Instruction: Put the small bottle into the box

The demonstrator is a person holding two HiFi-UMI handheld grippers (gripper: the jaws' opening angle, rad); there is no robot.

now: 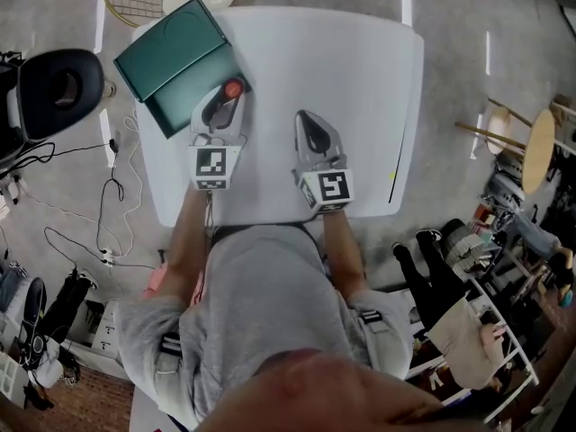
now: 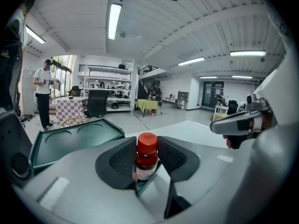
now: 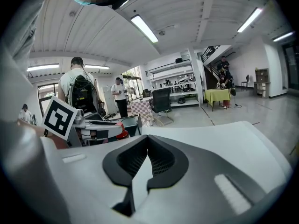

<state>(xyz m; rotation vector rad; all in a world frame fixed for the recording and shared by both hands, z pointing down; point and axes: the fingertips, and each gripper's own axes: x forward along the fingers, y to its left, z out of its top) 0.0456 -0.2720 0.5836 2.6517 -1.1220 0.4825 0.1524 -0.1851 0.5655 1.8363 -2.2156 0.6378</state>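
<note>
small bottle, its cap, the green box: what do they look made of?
Small bottle: dark brownish and glossy, so glass or plastic; the look does not settle which. Its white label looks like paper.
Cap: red, smooth and evenly moulded, probably plastic.
Box: dark green with a soft sheen and round moulded recesses inside; likely plastic, possibly coated card.

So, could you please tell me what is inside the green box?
Nothing visible: the box shows two empty round recesses. The left claw covers its near corner.
</note>
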